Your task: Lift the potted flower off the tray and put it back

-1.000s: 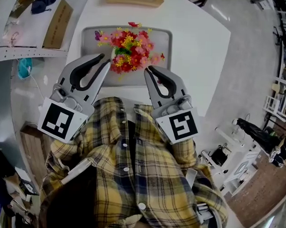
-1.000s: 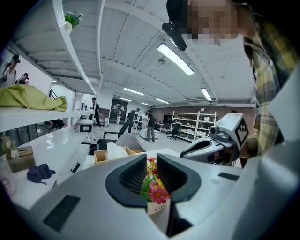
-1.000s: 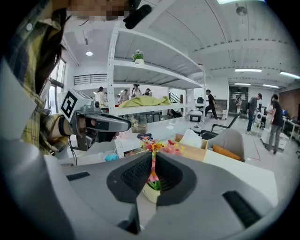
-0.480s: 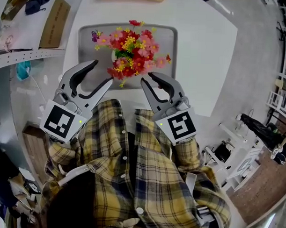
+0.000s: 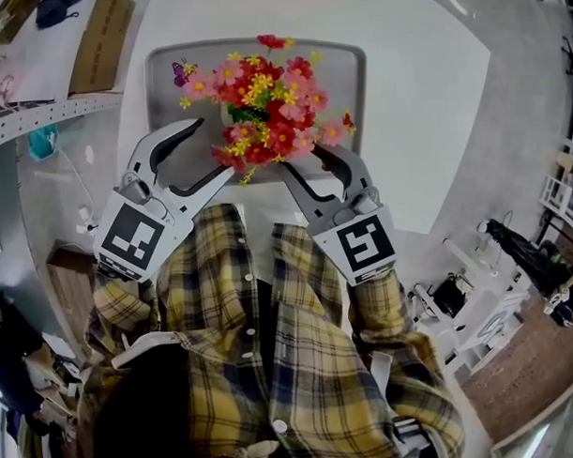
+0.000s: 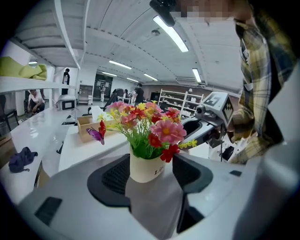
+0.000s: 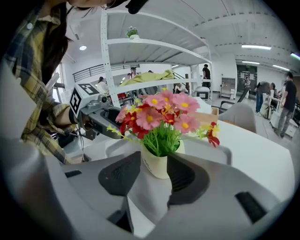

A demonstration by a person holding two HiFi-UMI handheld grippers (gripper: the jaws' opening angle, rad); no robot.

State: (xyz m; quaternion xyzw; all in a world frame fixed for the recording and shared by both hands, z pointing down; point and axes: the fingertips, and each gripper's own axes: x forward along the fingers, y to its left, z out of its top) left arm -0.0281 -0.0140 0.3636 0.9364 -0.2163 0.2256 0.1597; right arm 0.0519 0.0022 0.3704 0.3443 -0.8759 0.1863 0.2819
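L gripper (image 6: 150,176), R gripper (image 7: 151,178): jaws apart, just been opening, potted flower (image 6: 146,165) between tips, not gripped; it stands mid tray (image 5: 165,69), grippers at 7 & 5 o'clock. Gripper views show cream pot; head view's blooms hide it.

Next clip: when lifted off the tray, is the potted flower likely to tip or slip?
Probably top-heavy: the flowers spread much wider than the small cream pot, so a push up high may tip it. The pot looks smooth-sided, so a loose grip might slip. The flowers look artificial and light, likely bending rather than breaking.
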